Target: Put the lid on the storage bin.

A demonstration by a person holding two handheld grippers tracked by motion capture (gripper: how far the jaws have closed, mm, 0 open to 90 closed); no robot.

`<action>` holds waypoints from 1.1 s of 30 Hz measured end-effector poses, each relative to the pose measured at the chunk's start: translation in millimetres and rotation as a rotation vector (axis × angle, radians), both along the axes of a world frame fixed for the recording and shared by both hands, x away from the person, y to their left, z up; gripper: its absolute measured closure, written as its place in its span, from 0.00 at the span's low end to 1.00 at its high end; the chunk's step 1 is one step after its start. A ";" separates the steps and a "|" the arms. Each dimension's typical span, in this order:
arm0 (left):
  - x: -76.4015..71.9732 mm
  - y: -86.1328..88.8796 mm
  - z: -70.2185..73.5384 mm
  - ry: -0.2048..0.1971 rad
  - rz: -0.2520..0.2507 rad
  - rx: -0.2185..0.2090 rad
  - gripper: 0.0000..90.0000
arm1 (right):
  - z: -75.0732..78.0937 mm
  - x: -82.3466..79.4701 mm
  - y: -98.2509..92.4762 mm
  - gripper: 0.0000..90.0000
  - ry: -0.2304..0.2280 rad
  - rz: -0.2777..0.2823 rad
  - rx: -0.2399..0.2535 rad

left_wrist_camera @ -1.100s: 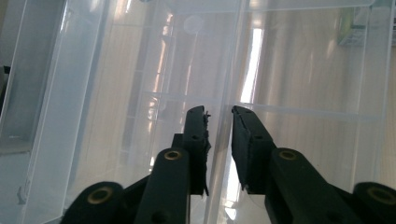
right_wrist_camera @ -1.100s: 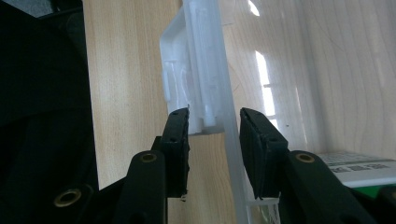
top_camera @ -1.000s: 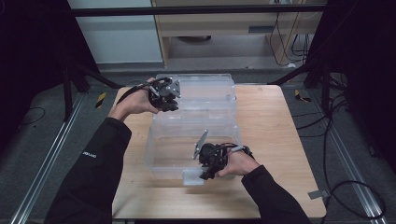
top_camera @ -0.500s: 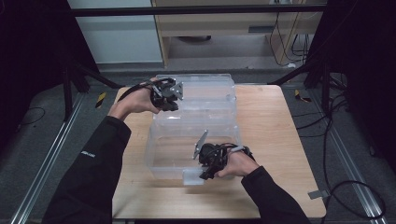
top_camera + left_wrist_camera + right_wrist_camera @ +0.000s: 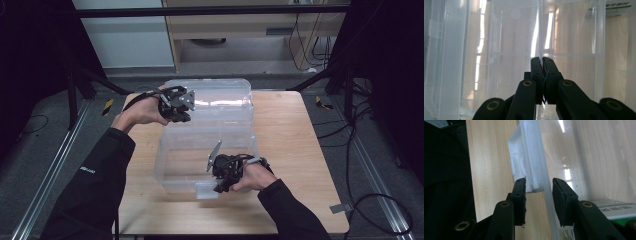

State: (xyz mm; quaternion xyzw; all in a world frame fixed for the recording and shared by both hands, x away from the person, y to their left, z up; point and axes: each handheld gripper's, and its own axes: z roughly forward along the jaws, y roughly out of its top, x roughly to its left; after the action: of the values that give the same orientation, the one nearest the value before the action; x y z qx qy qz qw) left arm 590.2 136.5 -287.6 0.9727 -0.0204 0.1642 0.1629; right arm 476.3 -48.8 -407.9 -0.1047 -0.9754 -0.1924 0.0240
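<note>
A clear plastic bin (image 5: 170,165) stands on the wooden table (image 5: 295,145). A clear panel (image 5: 220,95) rises at its far side; I cannot tell whether it is the lid or a wall. My left gripper (image 5: 182,109) is at the far left corner. Its jaws have just been closing and now pinch a thin clear plastic edge (image 5: 540,30) at the left gripper (image 5: 541,60). My right gripper (image 5: 218,187) is at the bin's near rim. In the right gripper view, the right gripper (image 5: 539,185) clamps the rim and its white tab (image 5: 529,167).
A white and green printed box (image 5: 614,208) lies inside the bin and also appears as the box (image 5: 620,7) beyond the clear walls. Bare wood lies to the right of the bin. Dark frame bars and cables (image 5: 360,115) surround the table.
The left gripper has edged slightly toward the bin's far corner. The right hand and the bin have not moved.
</note>
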 end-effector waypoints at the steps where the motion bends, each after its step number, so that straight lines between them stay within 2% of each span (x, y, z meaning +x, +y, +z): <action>1: -2.3 -0.1 0.2 -0.002 0.000 -0.001 0.98 | 0.2 -0.1 -0.1 0.72 0.002 0.000 -0.002; 13: -31.2 -0.3 2.6 -0.030 -0.016 0.017 0.97 | -0.3 -0.8 0.5 0.71 -0.009 0.007 -0.008; 33: -59.8 6.2 -2.2 -0.051 -0.012 -0.022 0.97 | 0.2 -2.9 1.0 0.71 -0.020 0.027 -0.016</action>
State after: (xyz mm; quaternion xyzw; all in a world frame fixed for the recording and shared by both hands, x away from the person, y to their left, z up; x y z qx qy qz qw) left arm 530.4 142.8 -289.7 0.9662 -0.0287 0.1881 0.1738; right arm 473.4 -47.9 -407.8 -0.0895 -0.9784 -0.1854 0.0160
